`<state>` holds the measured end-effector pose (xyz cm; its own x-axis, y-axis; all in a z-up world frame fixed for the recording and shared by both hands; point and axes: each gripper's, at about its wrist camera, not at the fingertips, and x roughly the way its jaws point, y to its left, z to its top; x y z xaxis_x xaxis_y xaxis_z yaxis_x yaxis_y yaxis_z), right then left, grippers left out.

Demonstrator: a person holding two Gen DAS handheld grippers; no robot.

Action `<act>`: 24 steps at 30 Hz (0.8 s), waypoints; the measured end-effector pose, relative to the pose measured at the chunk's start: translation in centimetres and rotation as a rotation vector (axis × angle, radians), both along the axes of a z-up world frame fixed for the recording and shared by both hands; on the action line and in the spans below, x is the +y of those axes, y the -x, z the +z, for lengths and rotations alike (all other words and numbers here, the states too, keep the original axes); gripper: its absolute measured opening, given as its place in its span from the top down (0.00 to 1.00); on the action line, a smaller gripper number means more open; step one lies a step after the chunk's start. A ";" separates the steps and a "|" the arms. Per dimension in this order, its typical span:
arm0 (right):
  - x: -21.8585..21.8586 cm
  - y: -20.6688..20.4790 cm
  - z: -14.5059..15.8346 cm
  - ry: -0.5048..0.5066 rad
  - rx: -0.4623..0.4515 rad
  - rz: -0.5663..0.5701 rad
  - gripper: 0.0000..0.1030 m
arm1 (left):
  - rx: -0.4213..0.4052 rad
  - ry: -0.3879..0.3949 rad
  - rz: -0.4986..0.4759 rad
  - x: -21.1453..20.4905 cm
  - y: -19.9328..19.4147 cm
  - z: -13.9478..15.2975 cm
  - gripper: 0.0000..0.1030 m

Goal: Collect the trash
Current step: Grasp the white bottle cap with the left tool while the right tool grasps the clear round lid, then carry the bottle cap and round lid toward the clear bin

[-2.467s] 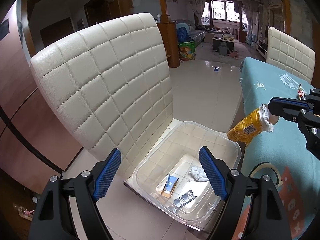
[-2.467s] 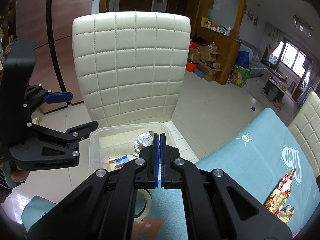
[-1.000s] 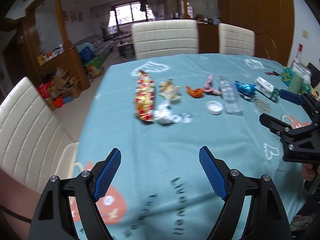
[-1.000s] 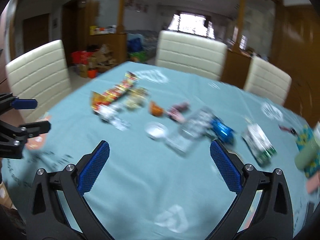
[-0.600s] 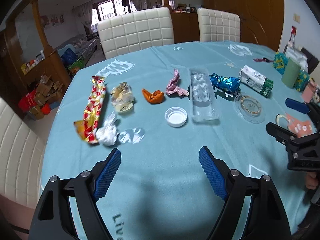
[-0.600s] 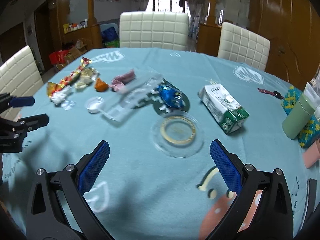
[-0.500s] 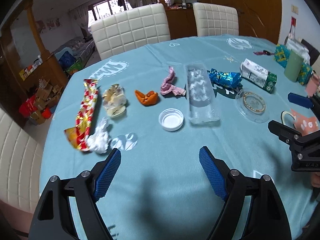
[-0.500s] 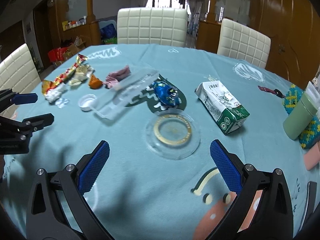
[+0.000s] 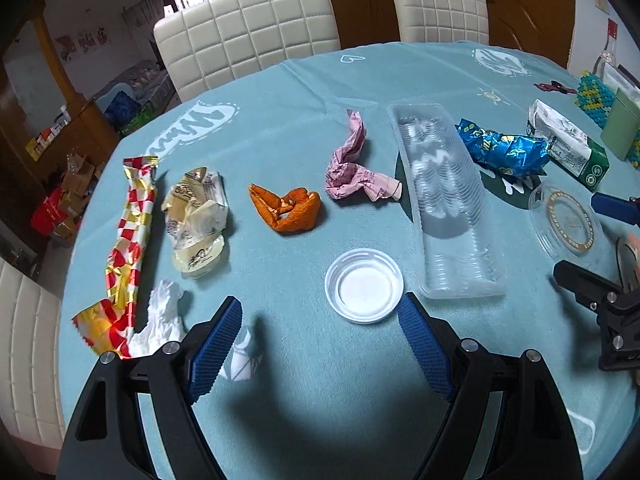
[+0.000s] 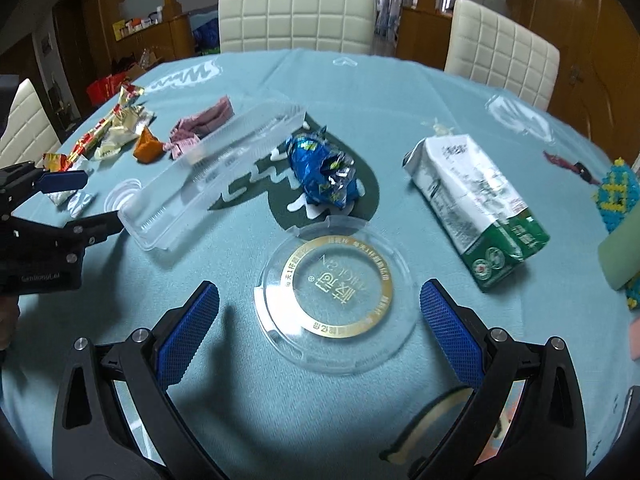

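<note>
Both tools were wide open, nothing btwn the pads. Left tool (image 9: 320, 338) hung over the worktop (image 9: 320, 420); white cap (image 9: 363, 291) lay just ahead of its right pad, a small clear scrap (image 9: 245, 354) by the left pad. Farther out: crumpled white bit (image 9: 162, 320), red-gold wrapper (image 9: 128, 240), cream wrapper (image 9: 196, 216), orange wrapper (image 9: 288, 210), pink paper (image 9: 352, 168), clear tray (image 9: 444, 200).

Right tool (image 10: 320, 330) had the clear round lid (image 10: 336, 296) just ahead, btwn its pads. Beyond it blue foil wrapper (image 10: 324, 172); green-white carton (image 10: 476, 208) ahead-right.

Judgement: lots left, approx all the trash in view was uncollected; no bin seen.
</note>
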<state>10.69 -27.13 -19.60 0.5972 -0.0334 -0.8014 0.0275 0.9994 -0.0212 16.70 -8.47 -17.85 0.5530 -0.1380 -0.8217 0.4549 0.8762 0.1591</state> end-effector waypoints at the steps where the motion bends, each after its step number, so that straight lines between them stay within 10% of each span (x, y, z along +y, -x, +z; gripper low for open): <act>1: 0.1 -0.1 -0.2 0.003 0.006 -0.001 0.04 | 0.004 0.007 -0.004 0.0 -0.2 -0.1 0.24; 9: 0.3 -0.6 -0.2 0.025 -0.006 -0.023 0.17 | -0.037 -0.004 -0.059 -1.4 -0.3 -0.2 0.24; 14: 0.1 -0.4 -0.1 0.016 -0.014 -0.026 0.18 | -0.033 0.007 -0.078 -1.4 0.0 0.0 0.62; 24: 1.2 1.0 1.1 0.005 -0.029 -0.003 0.18 | -0.125 -0.060 -0.109 -0.6 2.8 1.4 0.62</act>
